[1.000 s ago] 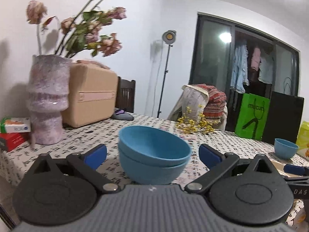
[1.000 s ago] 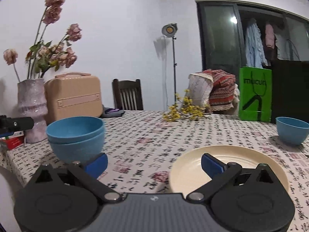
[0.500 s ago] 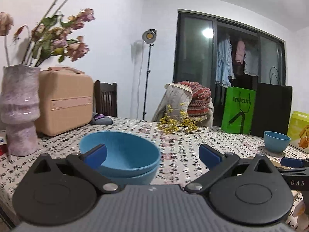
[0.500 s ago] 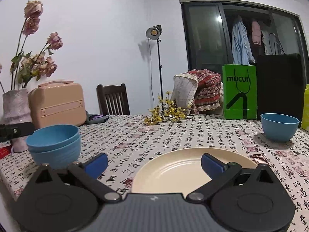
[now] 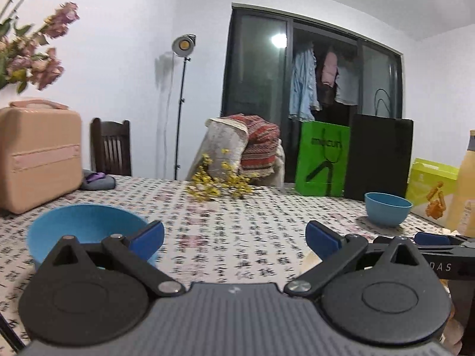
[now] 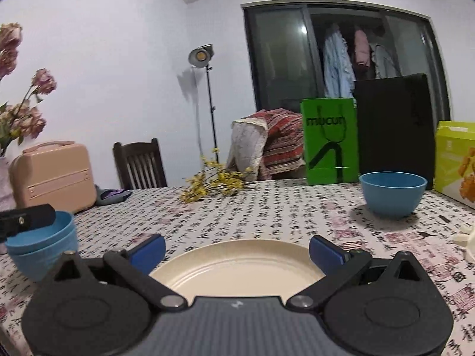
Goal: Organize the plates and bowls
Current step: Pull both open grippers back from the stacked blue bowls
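Left wrist view shows we have swung off the stacked bowls (image 5: pixel 86 228), jaws spread and empty; our right gripper (image 6: pixel 237 250), jaws also spread, now faces the plate (image 6: pixel 237 267), with the lone bowl (image 6: pixel 392 192) farther across the counter (image 6: pixel 267 207).

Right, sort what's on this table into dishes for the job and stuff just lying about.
For the job:
- stacked blue bowls
- single blue bowl
- cream plate

Lying about:
- peach case
- yellow flower sprig
- green bag
- black bag
- yellow-green box
- grey pouch
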A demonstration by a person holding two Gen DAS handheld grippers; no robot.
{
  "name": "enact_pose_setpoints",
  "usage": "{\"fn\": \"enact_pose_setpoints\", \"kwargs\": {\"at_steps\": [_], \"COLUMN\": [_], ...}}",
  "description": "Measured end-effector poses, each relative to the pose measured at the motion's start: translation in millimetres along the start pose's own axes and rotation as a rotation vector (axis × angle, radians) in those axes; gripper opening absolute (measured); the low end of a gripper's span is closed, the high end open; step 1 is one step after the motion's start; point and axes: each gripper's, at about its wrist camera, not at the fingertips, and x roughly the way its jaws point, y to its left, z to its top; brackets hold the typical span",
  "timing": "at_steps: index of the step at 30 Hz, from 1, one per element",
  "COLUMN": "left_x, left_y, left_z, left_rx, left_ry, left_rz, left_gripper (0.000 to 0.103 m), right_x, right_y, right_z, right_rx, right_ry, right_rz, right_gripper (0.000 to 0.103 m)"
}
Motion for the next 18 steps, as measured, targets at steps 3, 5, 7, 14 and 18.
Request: {"fn": "enact_pose_setpoints", "kwargs": {"at_steps": [3, 5, 7, 14, 18], "left_x": [9, 15, 21, 43, 53], "left_y": [-6, -10, -13, -23, -27], "left_z": [1, 1, 2, 4, 4], "left_rx": [-0.007, -0.005, -0.009, -0.019, -0.027], "left_ry": [0.008, 0.01, 0.015, 0.027, 0.027], "left_rz": [-0.023, -0.038, -0.052, -0.112, -0.144], "left_gripper": [0.103, 0.103, 0.103, 0.103, 0.103], "right_x": [1, 1, 2, 2, -1], "right_y": [-8, -13, -18, -31, -37], "right_z": [1, 2, 3, 11, 12], "right_rx": [0.01, 0.018, 0.024, 0.04, 0.048], "right_ry": [-0.001, -0.003, -0.002, -0.02, -0.021], "right_rz": [-0.023, -0.038, -0.051, -0.107, -0.136], "right_gripper": [0.103, 0.103, 0.103, 0.103, 0.103]}}
